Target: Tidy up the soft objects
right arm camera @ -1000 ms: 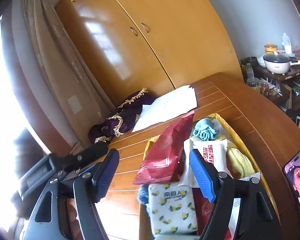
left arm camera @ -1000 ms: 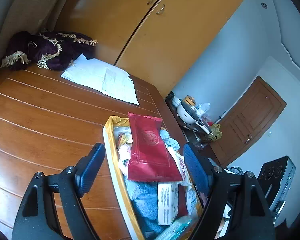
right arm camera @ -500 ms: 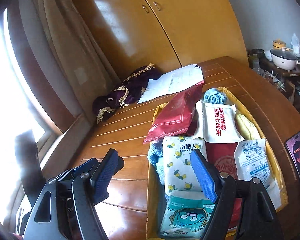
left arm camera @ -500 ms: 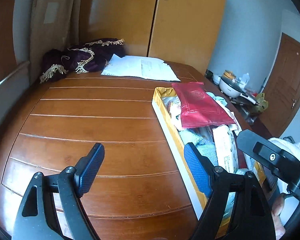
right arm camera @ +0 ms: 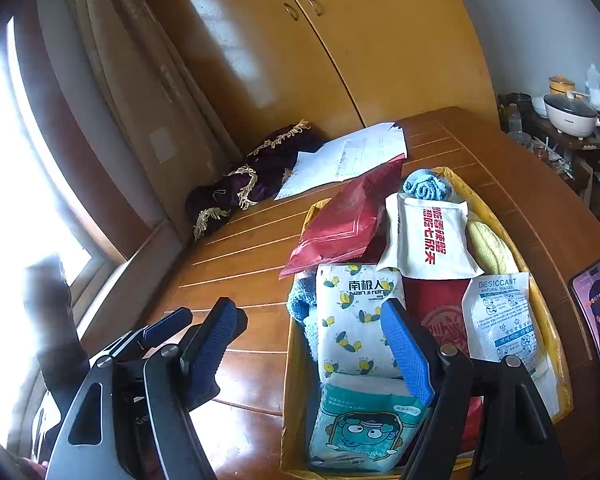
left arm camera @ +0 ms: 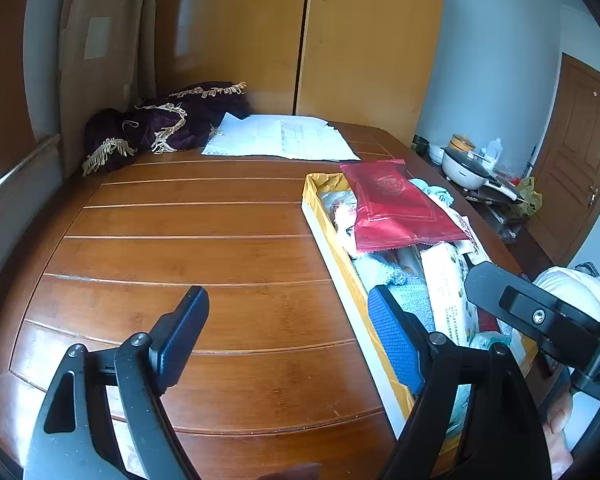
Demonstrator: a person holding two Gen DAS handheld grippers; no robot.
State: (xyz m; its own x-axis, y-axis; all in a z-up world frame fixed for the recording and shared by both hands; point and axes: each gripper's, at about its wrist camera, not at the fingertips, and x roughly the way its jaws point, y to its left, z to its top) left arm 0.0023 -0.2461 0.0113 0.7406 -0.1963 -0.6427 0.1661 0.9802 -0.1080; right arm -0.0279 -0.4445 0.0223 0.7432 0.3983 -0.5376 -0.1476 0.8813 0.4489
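Both your grippers gape empty at the near end of the yellow tray of soft packets.

Left view: your left gripper (left arm camera: pixel 288 332) sits lower centre, jaws wide apart, nothing between them; its right finger overlaps the tray's near left wall, the left finger is over bare wooden table (left arm camera: pixel 188 240). The yellow tray (left arm camera: pixel 324 220) runs up the right half of the frame, red foil pouch (left arm camera: pixel 392 204) on top at its far end. Right view: your right gripper (right arm camera: pixel 308 340) is lower centre, spread wide and holding nothing. Its right finger lies over the bee-print packet (right arm camera: pixel 352 320); the left finger is over table, left of the tray. Beyond the fingers lie a white red-lettered packet (right arm camera: pixel 428 236), a desiccant sachet (right arm camera: pixel 504 320), a rolled blue cloth (right arm camera: pixel 424 184). A teal cartoon packet (right arm camera: pixel 360 428) lies bottom centre.
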